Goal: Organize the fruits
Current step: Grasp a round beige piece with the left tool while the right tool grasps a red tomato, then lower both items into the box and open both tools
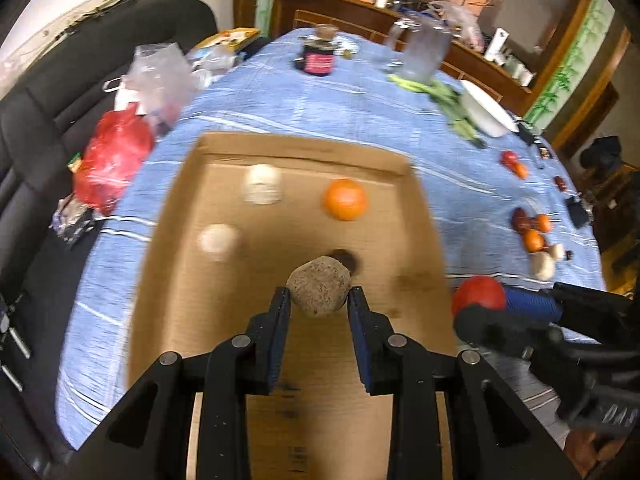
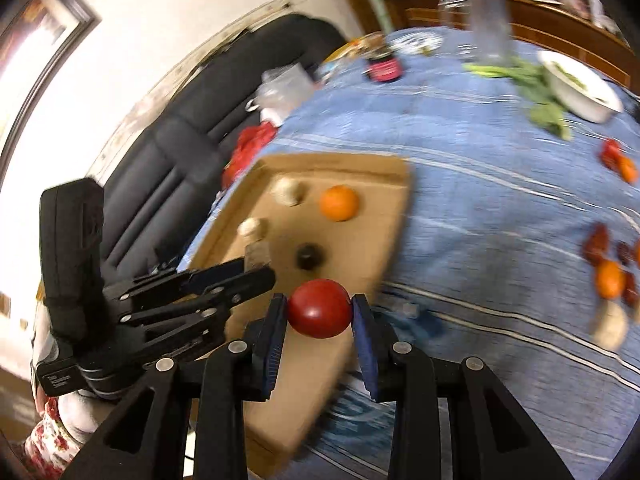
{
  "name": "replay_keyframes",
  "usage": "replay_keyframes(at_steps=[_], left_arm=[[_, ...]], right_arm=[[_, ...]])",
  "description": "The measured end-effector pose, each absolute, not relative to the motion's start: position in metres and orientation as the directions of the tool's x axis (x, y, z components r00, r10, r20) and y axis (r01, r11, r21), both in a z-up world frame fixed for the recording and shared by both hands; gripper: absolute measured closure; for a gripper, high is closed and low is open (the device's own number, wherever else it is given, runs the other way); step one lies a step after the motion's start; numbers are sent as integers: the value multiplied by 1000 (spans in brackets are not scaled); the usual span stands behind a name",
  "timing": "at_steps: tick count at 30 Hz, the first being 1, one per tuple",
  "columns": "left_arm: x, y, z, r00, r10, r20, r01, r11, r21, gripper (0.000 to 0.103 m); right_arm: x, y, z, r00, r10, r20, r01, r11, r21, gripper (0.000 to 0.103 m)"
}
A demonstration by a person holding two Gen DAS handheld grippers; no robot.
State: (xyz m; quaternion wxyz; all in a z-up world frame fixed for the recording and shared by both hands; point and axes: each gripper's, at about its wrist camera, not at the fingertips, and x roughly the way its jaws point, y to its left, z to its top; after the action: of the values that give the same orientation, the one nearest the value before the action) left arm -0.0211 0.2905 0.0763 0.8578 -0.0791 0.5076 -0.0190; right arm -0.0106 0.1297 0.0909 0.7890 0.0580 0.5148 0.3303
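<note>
The left gripper [image 1: 319, 294] is clamped on a rough, speckled brown round fruit [image 1: 319, 290], held between its blue pads above the near part of a shallow brown cardboard tray [image 1: 304, 145]. The right gripper [image 2: 320, 308] pinches a smooth red round fruit [image 2: 319, 308] and hangs over the tray's near right edge; in the left wrist view it sits just beside the tray, the red fruit at its tip.

Inside the tray lie a bright orange round fruit [image 1: 345, 199] toward the far right, two pale whitish round fruits [image 1: 262, 184] on the left and a small dark round fruit [image 1: 345, 259] just beyond the brown one. These four look already sorted.

Out on the blue striped tablecloth [image 1: 320, 100], well apart to the right of the tray, a loose cluster of small orange, dark red and pale fruits [image 1: 534, 232] lies unsorted, with another red-and-orange pair [image 1: 514, 163] farther back. A white bowl [image 1: 486, 110] with green leafy vegetables [image 1: 448, 98] beside it stands beyond them.

The task seems partly done: two fruits are in hand and not yet set down, and the scattered ones remain to be collected.
</note>
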Motion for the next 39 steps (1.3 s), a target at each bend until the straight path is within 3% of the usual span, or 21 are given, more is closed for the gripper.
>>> replay_keyframes(at_steps=[12,23,25,28,32,39], left_arm=[[-10,333,48,421,-105,-901,-55,988,-141,74],[-6,338,46,410,-122,-904,-61,985,-160,69],[-8,340,50,420,-128,-898,-69,983,-172,68],[-11,341,61,443,-126,-887,-78,981,-179,61],[-15,339,76,479,-130,-868,-96,975,-199,60],[-15,312,102,525,-174,-833,-74,966,-248,53]], right_arm=[[-1,187,43,189,503,-843,-455,806,379,67],[4,204,34,209,469,-858,-471,817,332,64],[5,206,34,218,458,-862,-472,823,318,52],[0,204,42,242,457,-856,-472,827,307,49],[-5,191,61,275,475,-836,-464,827,318,49],[-23,125,96,456,468,-757,-362,874,323,28]])
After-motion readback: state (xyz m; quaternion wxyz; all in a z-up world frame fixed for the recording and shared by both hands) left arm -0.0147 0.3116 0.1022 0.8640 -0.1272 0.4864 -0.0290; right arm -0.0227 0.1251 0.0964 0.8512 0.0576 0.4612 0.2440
